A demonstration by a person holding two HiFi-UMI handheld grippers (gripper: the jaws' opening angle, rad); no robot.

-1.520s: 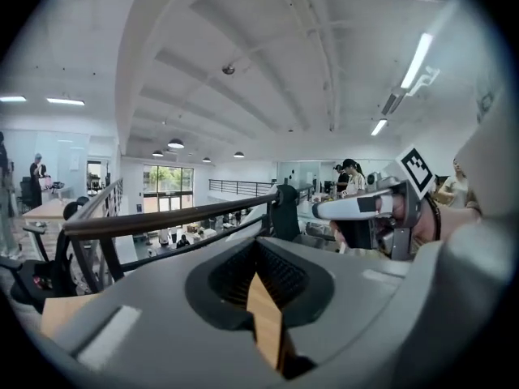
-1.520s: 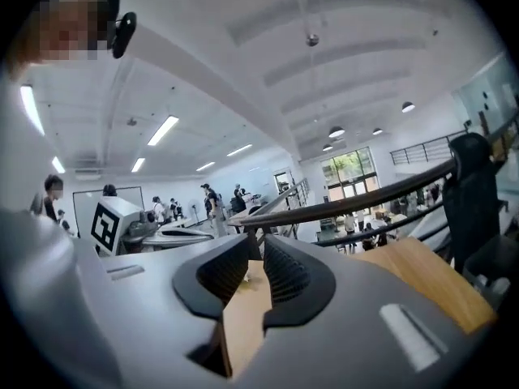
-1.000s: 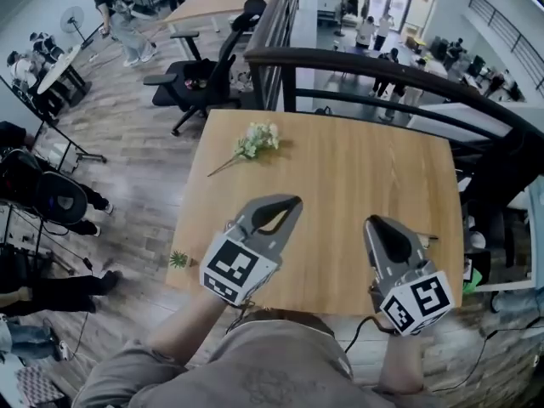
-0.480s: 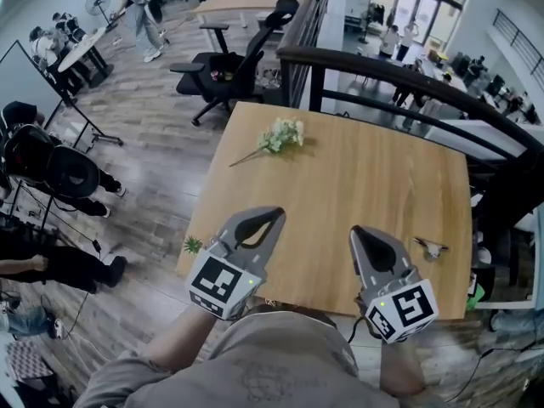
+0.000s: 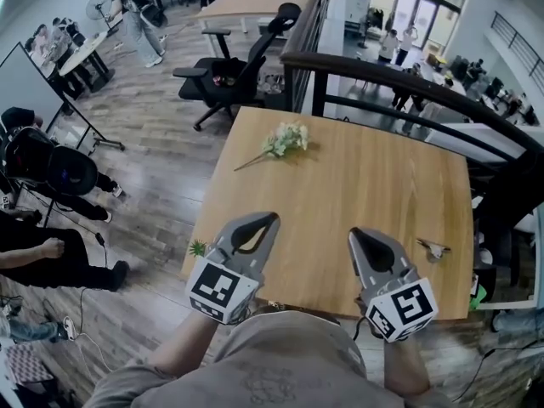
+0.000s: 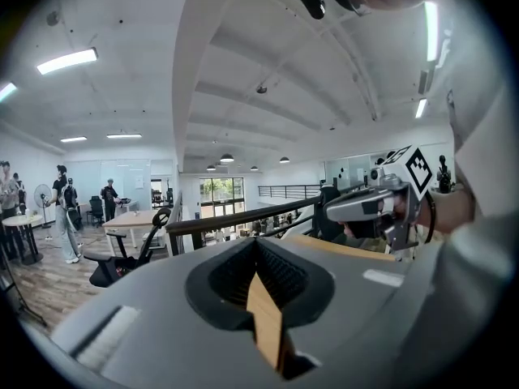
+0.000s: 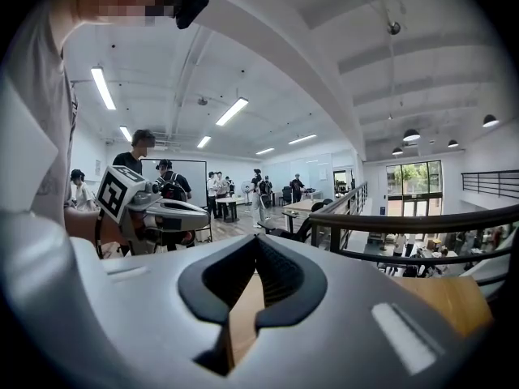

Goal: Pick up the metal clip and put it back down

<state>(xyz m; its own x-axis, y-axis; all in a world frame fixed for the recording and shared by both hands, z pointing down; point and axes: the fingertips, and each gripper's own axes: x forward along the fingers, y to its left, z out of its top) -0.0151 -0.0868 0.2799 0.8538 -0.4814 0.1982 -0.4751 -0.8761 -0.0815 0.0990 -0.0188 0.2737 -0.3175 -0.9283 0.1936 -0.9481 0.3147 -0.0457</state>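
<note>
Head view: from above, steeply down, close over left gripper [image 5: 270,218], right gripper [image 5: 355,235] and table [image 5: 365,168].
Left gripper view: nearly level along own jaws, toward railing [image 6: 235,216].
Right gripper view: likewise, nearly level along own jaws.
Shared: railing, table; each gripper view catching the other gripper.

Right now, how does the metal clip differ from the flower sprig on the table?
The metal clip is small and silvery; the flower sprig is larger, pale blossoms on a thin stem. The clip lies near the right edge of the table, close to the right gripper; the sprig lies toward the far left corner. Both rest on the tabletop, unheld.
</note>
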